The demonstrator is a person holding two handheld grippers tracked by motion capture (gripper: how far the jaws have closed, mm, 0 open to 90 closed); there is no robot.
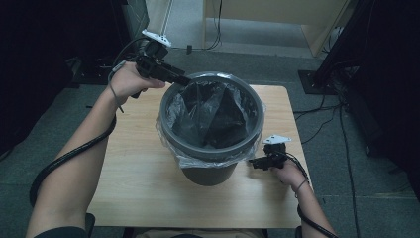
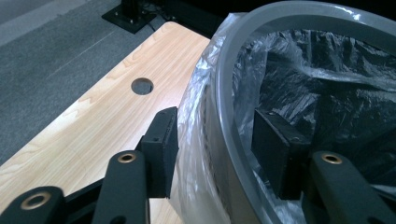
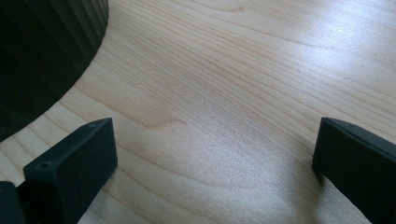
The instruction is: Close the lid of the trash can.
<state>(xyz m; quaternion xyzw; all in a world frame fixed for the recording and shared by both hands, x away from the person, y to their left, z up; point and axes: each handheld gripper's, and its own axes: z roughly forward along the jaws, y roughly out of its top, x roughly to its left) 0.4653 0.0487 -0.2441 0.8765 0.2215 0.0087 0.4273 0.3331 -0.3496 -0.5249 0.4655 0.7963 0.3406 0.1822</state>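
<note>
high view first: a dark grey round plastic bin [image 1: 210, 148] sits mid-table on the light wooden table [image 1: 133, 168], lined with a black plastic bag [image 1: 213, 114] whose clear outer film folds over the rim. the left gripper [image 1: 184, 79] reaches in from the far left side and meets the bin's rim, the left hand [image 1: 130, 79] wrapped around its handle. the right gripper [image 1: 253, 162] rests low beside the bin's near right side, apart from it.

left gripper view: the jaws straddle the grey rim [image 2: 224, 116], one pad outside against the film, one pad inside by the bag, parted and not pressing.

right gripper view: jaws spread wide over bare wood, nothing between them, the bin's ribbed wall [image 3: 46, 51] just off to one side.
</note>
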